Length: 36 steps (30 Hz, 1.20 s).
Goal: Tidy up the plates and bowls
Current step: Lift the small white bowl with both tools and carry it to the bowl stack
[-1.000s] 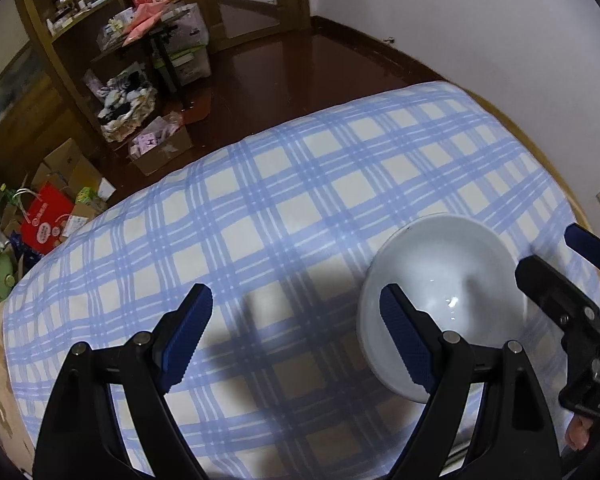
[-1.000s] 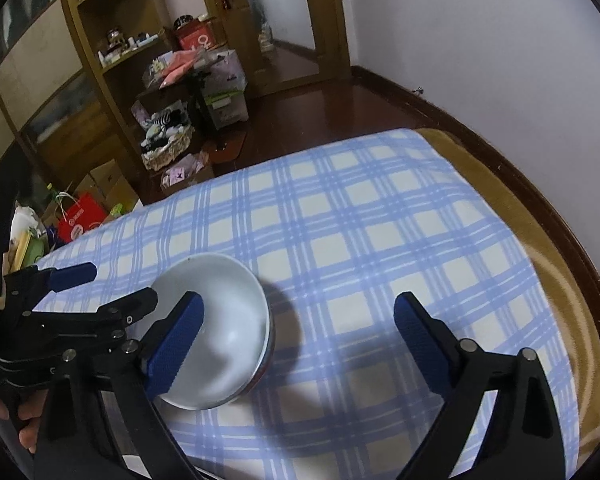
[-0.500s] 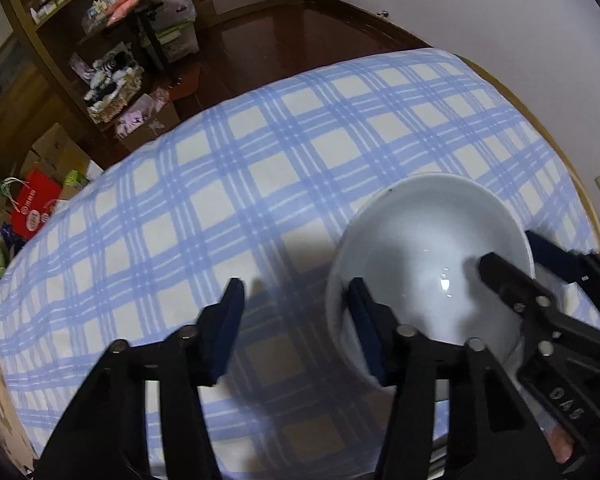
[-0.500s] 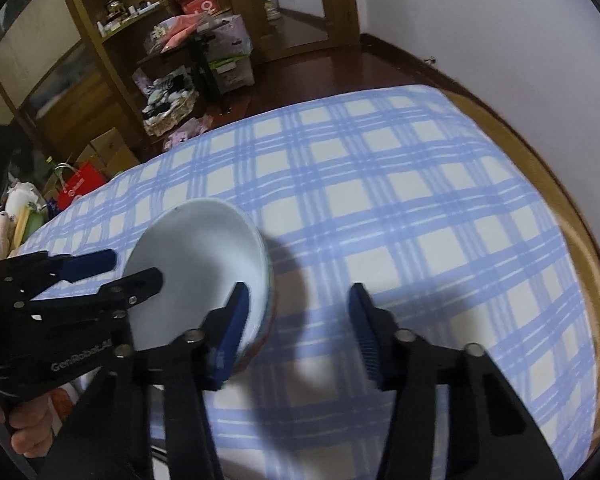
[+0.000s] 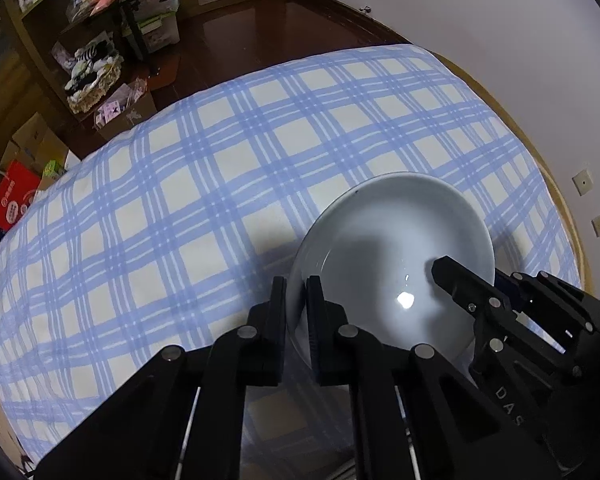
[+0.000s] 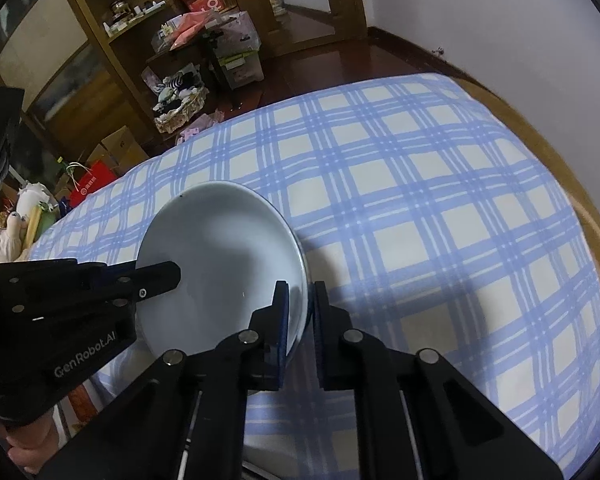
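Gripping the white bowl (image 5: 392, 256) by opposite rims — left gripper (image 5: 296, 292) and right gripper (image 6: 298, 300) have just been closing onto it — we have it on the checked surface (image 5: 220, 184); next, a level, matched lift.

your left gripper (image 5: 296, 300) and right gripper (image 6: 300, 304) are matte black linkage frames with round silver pivot screws, their inner pads blue (white lettering, "genrobot.ai", runs along the left one's body in the right view).
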Motion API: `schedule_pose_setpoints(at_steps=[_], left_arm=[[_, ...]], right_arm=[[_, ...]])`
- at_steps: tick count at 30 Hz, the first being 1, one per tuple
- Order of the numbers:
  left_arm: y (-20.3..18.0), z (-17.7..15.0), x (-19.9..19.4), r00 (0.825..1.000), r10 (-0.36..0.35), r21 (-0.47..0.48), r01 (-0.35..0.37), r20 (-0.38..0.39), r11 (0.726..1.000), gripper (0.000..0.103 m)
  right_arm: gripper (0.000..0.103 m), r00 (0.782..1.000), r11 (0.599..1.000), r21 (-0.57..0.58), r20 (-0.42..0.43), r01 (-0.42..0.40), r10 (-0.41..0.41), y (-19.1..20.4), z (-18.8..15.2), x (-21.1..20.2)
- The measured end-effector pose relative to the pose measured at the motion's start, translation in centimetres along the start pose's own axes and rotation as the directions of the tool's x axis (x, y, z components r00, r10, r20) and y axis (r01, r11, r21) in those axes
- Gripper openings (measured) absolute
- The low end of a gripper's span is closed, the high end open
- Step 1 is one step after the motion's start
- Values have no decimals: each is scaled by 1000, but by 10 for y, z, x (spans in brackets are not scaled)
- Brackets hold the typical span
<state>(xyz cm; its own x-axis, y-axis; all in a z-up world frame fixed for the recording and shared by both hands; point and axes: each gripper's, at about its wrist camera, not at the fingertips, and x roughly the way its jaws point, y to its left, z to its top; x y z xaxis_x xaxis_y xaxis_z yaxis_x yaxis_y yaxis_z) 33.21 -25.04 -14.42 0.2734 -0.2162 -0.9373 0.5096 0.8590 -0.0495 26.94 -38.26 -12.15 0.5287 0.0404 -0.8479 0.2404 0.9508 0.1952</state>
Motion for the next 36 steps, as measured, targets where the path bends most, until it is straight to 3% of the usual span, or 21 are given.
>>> schedule_pose_setpoints(at_steps=[36], left_arm=[[46, -66, -110, 992, 75, -120, -64, 98, 991, 10]], right_arm=[[10, 991, 989, -131, 99, -72, 85, 80, -17, -80]])
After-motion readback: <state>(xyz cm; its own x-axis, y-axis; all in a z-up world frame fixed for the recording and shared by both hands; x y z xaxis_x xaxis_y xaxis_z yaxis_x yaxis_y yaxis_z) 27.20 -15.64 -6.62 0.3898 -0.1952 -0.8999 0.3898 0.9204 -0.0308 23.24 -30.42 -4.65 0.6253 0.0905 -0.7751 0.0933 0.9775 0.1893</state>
